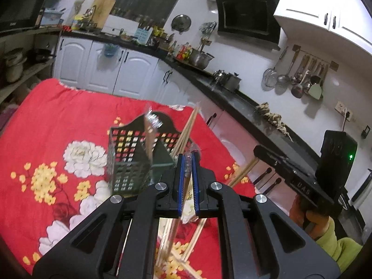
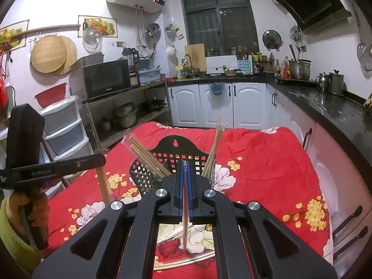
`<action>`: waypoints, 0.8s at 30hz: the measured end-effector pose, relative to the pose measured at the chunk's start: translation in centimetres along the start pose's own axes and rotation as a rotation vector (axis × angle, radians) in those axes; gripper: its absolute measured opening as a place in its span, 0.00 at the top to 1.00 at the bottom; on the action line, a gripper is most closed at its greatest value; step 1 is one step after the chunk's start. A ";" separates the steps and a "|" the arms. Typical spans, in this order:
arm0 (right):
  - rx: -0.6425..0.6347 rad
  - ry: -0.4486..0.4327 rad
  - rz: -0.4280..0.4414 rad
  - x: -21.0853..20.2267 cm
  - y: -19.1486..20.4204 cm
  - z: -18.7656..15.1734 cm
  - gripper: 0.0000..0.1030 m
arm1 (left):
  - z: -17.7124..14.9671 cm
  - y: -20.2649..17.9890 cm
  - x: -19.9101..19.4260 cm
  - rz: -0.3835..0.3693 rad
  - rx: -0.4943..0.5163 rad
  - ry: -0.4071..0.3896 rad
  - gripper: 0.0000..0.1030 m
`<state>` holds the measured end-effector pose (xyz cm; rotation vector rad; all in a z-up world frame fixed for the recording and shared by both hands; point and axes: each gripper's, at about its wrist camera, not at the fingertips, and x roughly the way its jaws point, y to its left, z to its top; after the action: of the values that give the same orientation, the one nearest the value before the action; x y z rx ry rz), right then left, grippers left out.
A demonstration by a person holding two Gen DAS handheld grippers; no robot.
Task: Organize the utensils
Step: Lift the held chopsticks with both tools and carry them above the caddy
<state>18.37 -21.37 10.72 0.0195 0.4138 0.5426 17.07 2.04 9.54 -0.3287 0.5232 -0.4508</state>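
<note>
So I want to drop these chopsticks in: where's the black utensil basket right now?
The black utensil basket stands on the red floral cloth, just ahead of the right gripper in its view, with chopsticks leaning inside.

chopsticks (image 2: pixel 215 152) in holder (image 2: pixel 148 179) — holder on tablecloth (image 2: pixel 267 162)

Table cloth (image 1: pixel 58 121): soft matt red fabric, floral print; utensil basket (image 1: pixel 126 160): dark perforated plastic, slight sheen; chopsticks (image 1: pixel 186 130): pale bare wood, matt, some in clear glossy plastic wrap; left gripper (image 1: pixel 188 162) and right gripper (image 2: pixel 186 169): black matt plastic bodies, blue ribbed pads on the fingers (image 1: pixel 181 181), shiny metal pivot bolts; counter (image 2: pixel 330 107): black polished stone, glossy; cabinets (image 2: pixel 216 104): white smooth painted fronts; pots (image 2: pixel 300 68): brushed steel.
</note>
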 end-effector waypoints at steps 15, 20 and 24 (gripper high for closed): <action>-0.016 -0.055 -0.003 -2.1 0.2 1.3 0.97 | 2.9 -3.1 0.3 -0.035 0.072 -0.054 0.97; -0.030 -0.076 0.001 -2.2 0.4 2.3 0.97 | 4.1 -4.0 0.3 -0.029 0.101 -0.080 0.97; -0.038 -0.097 0.000 -2.3 0.6 3.3 0.97 | 5.2 -4.3 0.5 -0.021 0.115 -0.093 0.97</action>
<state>17.56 -21.77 14.73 0.0097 0.3090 0.5474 18.83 -0.88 15.33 -0.2433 0.4014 -0.4815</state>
